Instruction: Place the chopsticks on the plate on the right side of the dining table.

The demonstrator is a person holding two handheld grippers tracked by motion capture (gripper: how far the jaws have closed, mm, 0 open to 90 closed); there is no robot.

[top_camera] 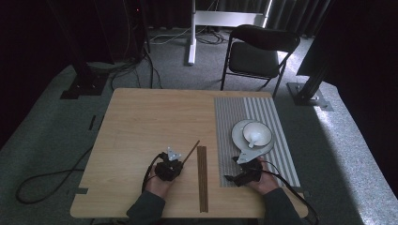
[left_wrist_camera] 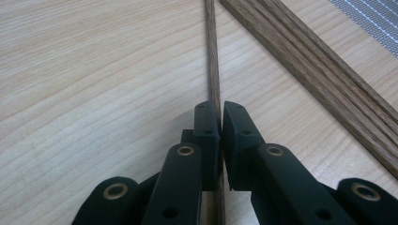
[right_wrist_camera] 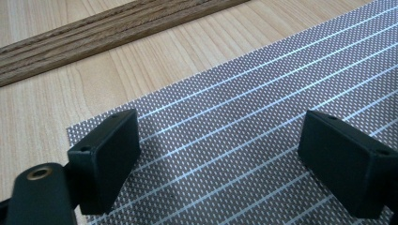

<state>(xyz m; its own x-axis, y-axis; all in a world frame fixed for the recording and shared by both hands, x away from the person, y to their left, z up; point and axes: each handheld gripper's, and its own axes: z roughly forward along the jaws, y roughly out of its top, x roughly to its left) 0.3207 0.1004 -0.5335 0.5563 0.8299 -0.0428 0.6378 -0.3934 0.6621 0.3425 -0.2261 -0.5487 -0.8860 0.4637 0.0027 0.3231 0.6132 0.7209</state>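
Observation:
My left gripper [left_wrist_camera: 220,117] is shut on a thin dark wooden stick [left_wrist_camera: 212,56], which runs straight ahead between its pads over the table. In the high view this stick [top_camera: 192,150] slants up and to the right from the left gripper [top_camera: 180,164]. A bundle of like sticks [top_camera: 202,178] lies side by side just right of it, lengthwise on the wood; the left gripper view has the bundle [left_wrist_camera: 309,70] at the right. My right gripper [right_wrist_camera: 220,154] stands open, with nothing between its pads, low over the near left corner of a grey striped placemat [right_wrist_camera: 234,117].
On the placemat [top_camera: 263,105] a white bowl [top_camera: 257,132] sits on a white plate [top_camera: 236,136], just beyond the right gripper [top_camera: 233,178]. The light wooden table [top_camera: 150,117] is bare at left and far. A black folding chair [top_camera: 258,51] stands beyond the table.

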